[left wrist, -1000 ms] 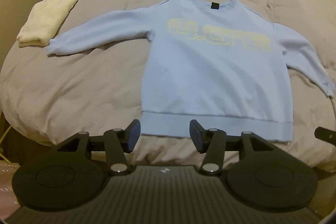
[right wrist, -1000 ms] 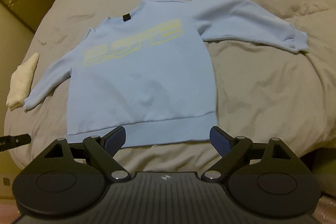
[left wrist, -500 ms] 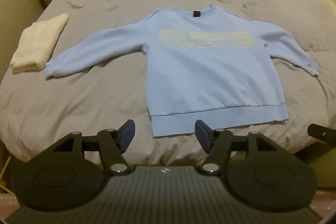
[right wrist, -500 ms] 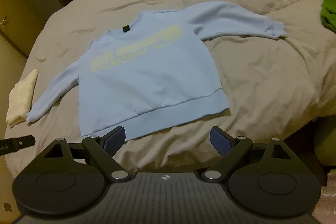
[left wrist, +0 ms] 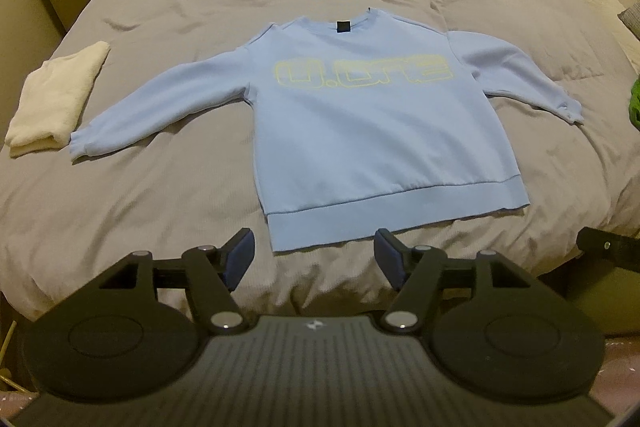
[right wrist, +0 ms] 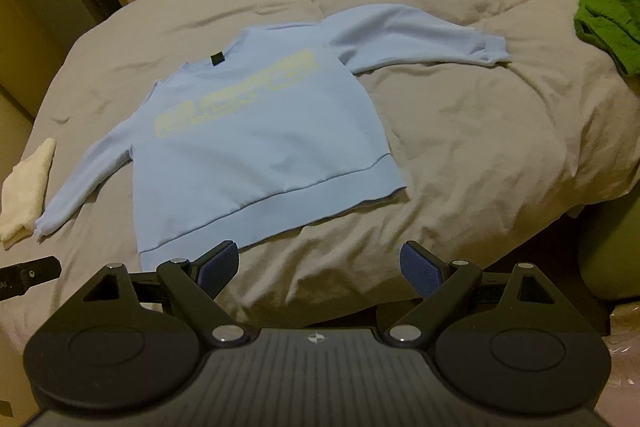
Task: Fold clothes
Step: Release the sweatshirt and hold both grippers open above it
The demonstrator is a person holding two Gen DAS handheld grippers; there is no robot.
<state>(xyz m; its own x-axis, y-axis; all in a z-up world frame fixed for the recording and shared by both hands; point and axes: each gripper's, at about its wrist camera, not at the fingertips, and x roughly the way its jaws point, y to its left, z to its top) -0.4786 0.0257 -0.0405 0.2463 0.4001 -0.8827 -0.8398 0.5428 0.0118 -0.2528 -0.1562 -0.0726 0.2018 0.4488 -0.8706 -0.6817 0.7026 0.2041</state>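
The light blue long-sleeved sweatshirt with pale yellow outline lettering (left wrist: 360, 131) is lying flat and face up on the wide grey quilted bedcover (left wrist: 160, 227), hem toward the near edge of the bed, both sleeves spread outward and no fold made in it yet. Its ribbed hem band (left wrist: 360, 223) is sitting just beyond the left gripper (left wrist: 314, 261), whose jaws are opening with nothing between them; the dark blue pads are flanking bare bedcover and the hem's near edge without touching cloth. The right gripper (right wrist: 320, 265) is standing wide and released, empty too, above the bedcover beside the hem's right corner (right wrist: 394, 183).

Compared with a second ago, both views are taking in more of the bed: the sweatshirt is looking smaller and farther off, and a crumpled green knit garment (right wrist: 608, 19) is now showing at the right side of the bed. So the hands are drawing back and up, not closing in, and the left jaws are standing wider than before. That reads as laying-out finished and folding about to begin, probably with a sleeve or the hem corners.

A folded cream-white cloth (left wrist: 56, 99) is resting just beside the left cuff (left wrist: 80, 145), apparently already done.
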